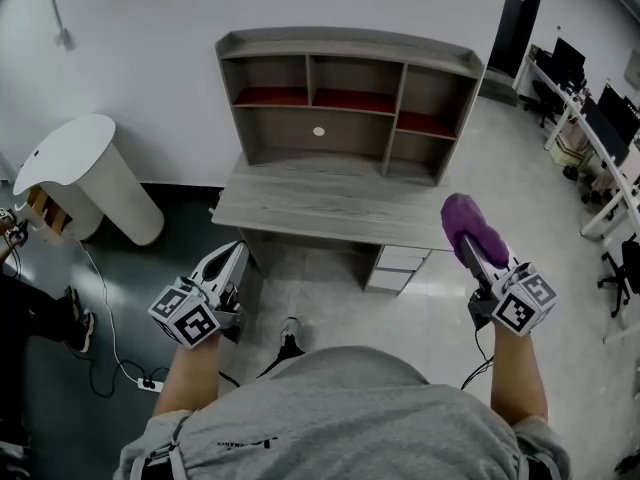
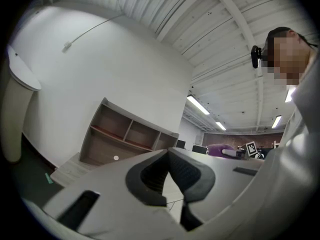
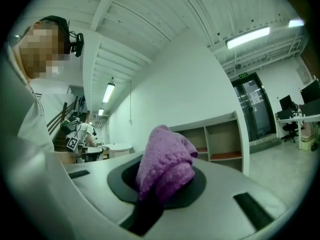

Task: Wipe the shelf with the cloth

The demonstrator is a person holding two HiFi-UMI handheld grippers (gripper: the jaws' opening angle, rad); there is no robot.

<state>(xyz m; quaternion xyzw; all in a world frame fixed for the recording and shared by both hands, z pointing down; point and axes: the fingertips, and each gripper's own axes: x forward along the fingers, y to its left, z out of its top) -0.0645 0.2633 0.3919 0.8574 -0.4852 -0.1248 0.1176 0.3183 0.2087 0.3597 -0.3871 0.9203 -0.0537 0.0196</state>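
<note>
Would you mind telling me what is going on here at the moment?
A person stands facing a wooden desk with a shelf unit on top, holding a gripper in each hand. The right gripper has its jaws shut on a purple cloth, held in the air short of the desk. The left gripper is empty, its jaws together. Neither touches the shelf unit, so the wiping has not yet begun.

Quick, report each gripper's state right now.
Left gripper: closed, fingers together, nothing between them.
Right gripper: closed on the purple cloth.
</note>
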